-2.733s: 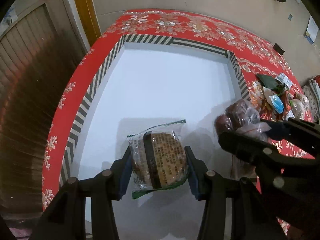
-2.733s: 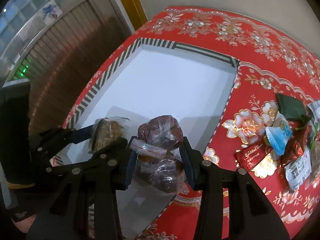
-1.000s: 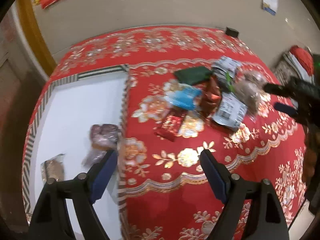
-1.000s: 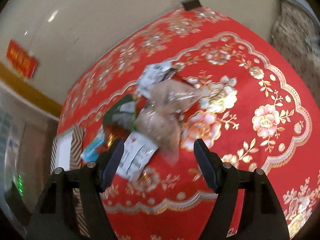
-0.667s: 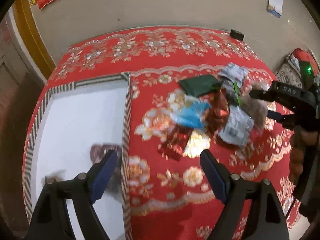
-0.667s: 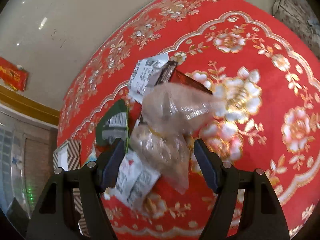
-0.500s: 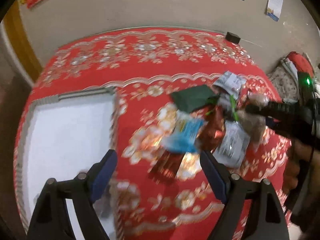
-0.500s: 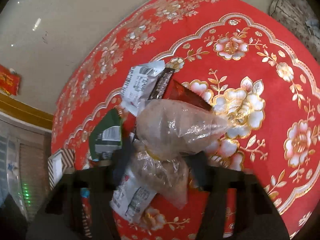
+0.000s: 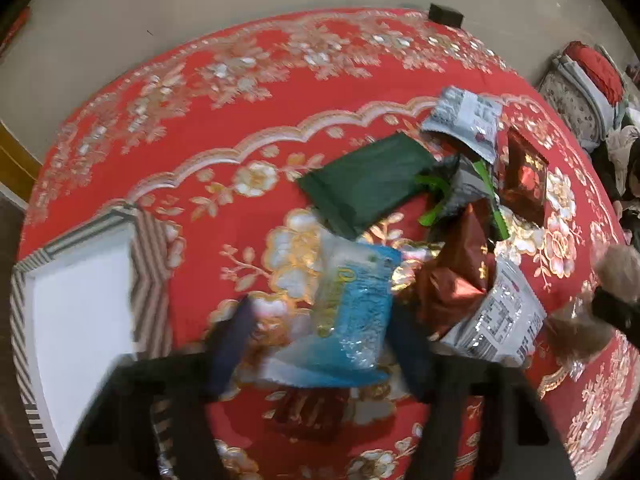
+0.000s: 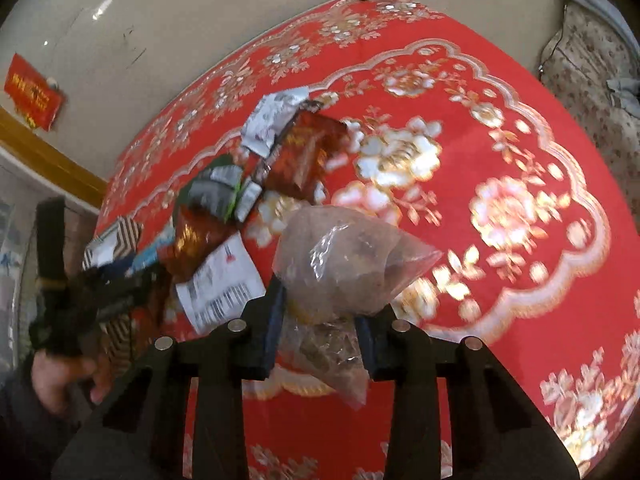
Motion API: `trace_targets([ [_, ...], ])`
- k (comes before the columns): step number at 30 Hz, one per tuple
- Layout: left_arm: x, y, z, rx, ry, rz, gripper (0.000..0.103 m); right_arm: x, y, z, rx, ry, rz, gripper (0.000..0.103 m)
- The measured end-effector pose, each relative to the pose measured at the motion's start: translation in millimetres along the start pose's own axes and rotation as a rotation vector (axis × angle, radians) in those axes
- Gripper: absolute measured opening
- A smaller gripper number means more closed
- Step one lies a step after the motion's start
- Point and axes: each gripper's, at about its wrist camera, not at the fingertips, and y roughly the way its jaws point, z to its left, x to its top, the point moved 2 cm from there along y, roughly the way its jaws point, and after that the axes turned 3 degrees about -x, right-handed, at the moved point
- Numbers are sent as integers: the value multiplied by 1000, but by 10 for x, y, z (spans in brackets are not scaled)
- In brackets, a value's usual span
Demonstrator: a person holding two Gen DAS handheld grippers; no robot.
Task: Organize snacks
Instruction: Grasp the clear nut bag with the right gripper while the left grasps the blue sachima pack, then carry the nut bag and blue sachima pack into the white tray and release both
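A heap of snack packets lies on the red flowered tablecloth (image 9: 248,92). My left gripper (image 9: 320,344) is open, its fingers either side of a blue and clear packet (image 9: 352,308). Behind that packet lie a dark green packet (image 9: 368,184), a copper foil packet (image 9: 456,276), and a white labelled packet (image 9: 500,320). My right gripper (image 10: 320,320) is shut on a clear bag of brown snacks (image 10: 340,264), held at its lower part. That bag shows blurred at the right edge of the left wrist view (image 9: 584,320).
The white tray with a striped rim (image 9: 148,248) lies at the left. A silver packet (image 9: 464,120) and a dark red packet (image 9: 524,176) lie at the back of the heap. A small black box (image 9: 446,14) sits at the table's far edge by the wall.
My left gripper swung from the white tray to the heap and now straddles the blue packet. My right gripper closed on the clear bag of brown snacks.
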Motion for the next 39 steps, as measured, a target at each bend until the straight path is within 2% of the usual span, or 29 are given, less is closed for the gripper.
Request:
trace_targets([
  [1, 9, -25, -3, 1, 1, -19, 41, -35, -19, -14, -2, -2, 0, 32],
  [7, -117, -126, 0, -58, -27, -41, 38, -171, -101, -15, -19, -36, -4, 32],
  [12, -314, -525, 75, -200, -114, -126, 38, -221, -153, -58, -9, -30, -6, 32],
  [15, -467, -692, 84, -273, -128, -159, 38, -257, -168, -121, -7, -11, -1, 32],
  [19, -717, -684, 6, -377, -133, -132, 38, -319, -208, -166, -4, -6, 3, 32],
  [25, -1064, -582, -166, -444, -134, -76, 38, -417, -241, -162, 11, -13, 17, 32],
  [29, -1174, -518, -254, -401, -118, -52, 38, -465, -255, -156, 16, -19, 22, 32],
  [35, -1181, -435, -304, -152, -82, -23, 39, -516, -283, -148, 16, -30, 27, 32],
  [39, -1185, -396, -409, -57, -35, -16, 39, -533, -295, -146, 12, -41, 36, 32],
])
